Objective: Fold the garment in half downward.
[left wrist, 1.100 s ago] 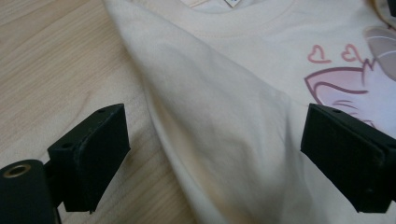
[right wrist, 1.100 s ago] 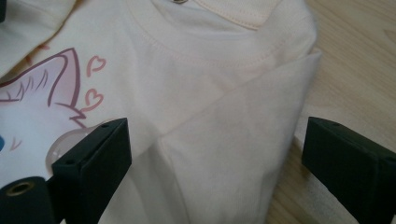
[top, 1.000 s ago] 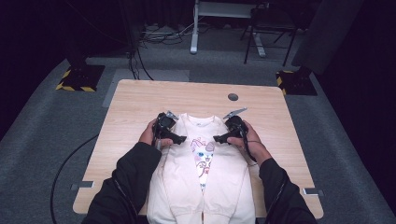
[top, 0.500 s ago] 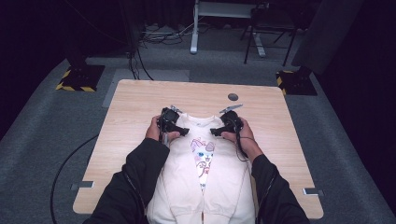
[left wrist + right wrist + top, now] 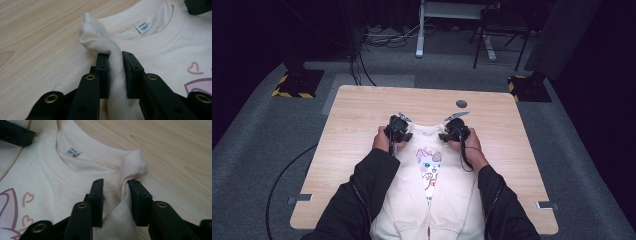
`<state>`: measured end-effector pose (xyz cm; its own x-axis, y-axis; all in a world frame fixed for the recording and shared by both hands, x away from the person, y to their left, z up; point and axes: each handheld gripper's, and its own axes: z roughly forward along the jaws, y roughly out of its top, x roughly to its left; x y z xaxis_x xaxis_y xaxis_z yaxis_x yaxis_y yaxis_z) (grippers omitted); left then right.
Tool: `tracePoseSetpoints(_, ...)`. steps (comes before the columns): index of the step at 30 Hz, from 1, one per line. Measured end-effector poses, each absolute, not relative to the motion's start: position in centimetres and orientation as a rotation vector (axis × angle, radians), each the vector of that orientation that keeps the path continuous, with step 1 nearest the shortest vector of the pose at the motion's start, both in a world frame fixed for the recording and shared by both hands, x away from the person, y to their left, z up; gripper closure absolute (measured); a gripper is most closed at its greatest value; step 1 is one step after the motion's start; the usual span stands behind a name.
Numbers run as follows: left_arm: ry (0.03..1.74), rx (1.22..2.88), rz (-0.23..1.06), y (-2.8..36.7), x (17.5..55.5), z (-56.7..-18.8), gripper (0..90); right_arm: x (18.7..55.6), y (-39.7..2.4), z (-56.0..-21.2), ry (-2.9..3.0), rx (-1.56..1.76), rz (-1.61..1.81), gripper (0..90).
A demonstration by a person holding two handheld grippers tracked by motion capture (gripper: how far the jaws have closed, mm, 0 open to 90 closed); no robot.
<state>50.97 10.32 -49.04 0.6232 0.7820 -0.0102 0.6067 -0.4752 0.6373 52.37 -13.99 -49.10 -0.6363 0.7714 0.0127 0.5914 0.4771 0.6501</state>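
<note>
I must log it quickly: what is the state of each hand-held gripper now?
Left hand-held gripper: just closed, pinching a fold of the cream shirt.
Right hand-held gripper: just closing, shirt shoulder fold between its jaws.

- Shirt [image 5: 160, 47]: soft matt cream cloth, fine knit; ribbed collar with stitched seams; flat printed picture on the front.
- Label [image 5: 143, 26]: small woven white tab, printed.
- Table [image 5: 362, 115]: pale wood grain, smooth, low sheen.
- Left gripper [image 5: 115, 75]: matt black plastic, brass-coloured eyelets, dull pads.
- Right gripper [image 5: 115, 202]: same matt black plastic and brass-coloured eyelets.
- Sleeves [image 5: 367, 190]: dark cloth, slight sheen.
- Floor [image 5: 257, 150]: grey carpet, rough.
</note>
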Motion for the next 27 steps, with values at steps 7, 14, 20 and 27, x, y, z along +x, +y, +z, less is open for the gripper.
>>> tracePoseSetpoints(7, 1.086, 2.232, 0.373, 10.4, 50.9, -49.1, 80.3, 52.3, -14.3, -49.1, 2.429, 1.163, 0.934, 80.8)
tracePoseSetpoints(14, 1.078, 2.231, 0.361, 10.5, 50.9, -49.0, 81.1, 52.1, -14.4, -48.9, 2.422, 1.168, 0.976, 83.1)
tracePoseSetpoints(20, 1.068, 2.213, 0.338, 11.0, 50.7, -48.7, 82.3, 51.9, -14.5, -48.5, 2.430, 1.160, 1.019, 83.8)
tracePoseSetpoints(27, 1.034, 2.202, 0.329, 11.4, 50.4, -47.9, 82.8, 51.3, -14.5, -47.8, 2.434, 1.124, 1.071, 83.8)
